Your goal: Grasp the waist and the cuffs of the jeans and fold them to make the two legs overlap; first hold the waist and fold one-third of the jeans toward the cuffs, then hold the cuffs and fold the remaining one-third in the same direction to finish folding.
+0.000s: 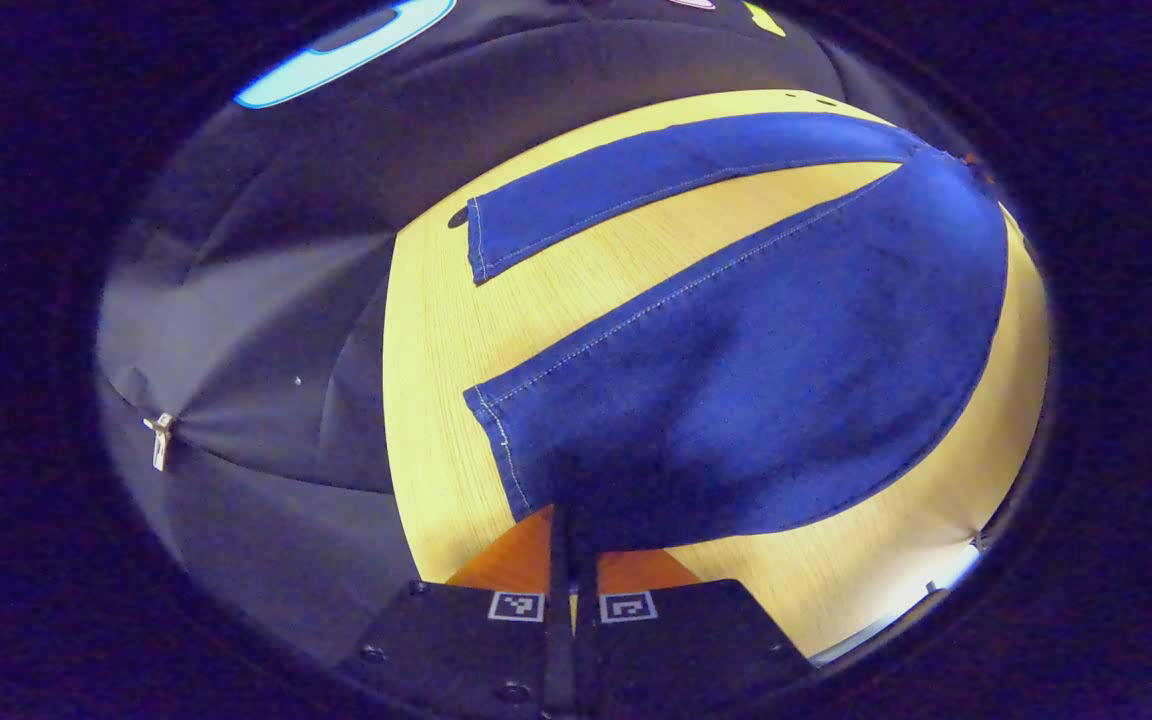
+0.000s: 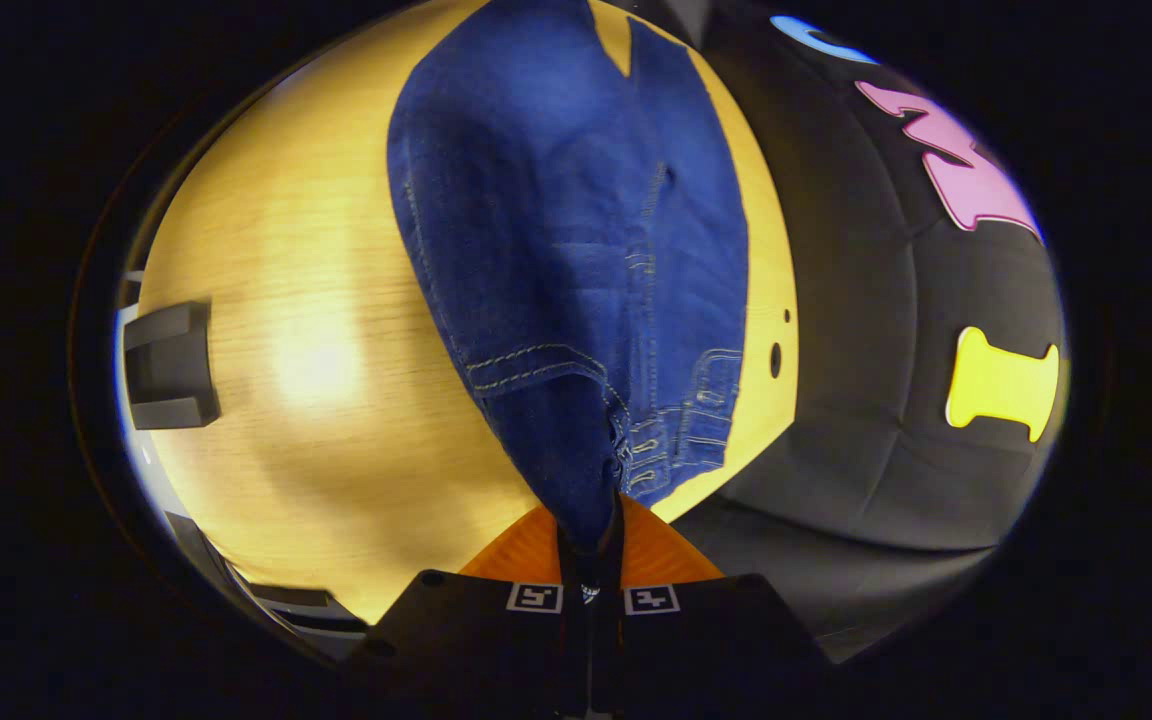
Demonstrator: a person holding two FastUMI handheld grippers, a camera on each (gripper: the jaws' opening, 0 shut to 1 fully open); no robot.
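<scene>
Dark blue jeans (image 1: pixel 736 330) with pale stitching are spread on the table (image 1: pixel 436 330), legs parted. A cuff is pinched by the left tongs (image 1: pixel 570 560), the waist by the right tongs (image 2: pixel 591 545).

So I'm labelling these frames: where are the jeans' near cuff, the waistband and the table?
near cuff (image 1: pixel 498 432), left gripper view, stitched hem edge.
waistband (image 2: pixel 681 440), right gripper view, belt-loop area.
table (image 2: pixel 316 400), right gripper view, bare wood.

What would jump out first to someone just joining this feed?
The blue jeans spread over the yellow wooden table, legs still apart. In the left gripper view the left gripper pinches the near leg's cuff; in the right gripper view the right gripper clamps the lifted waist.
</scene>
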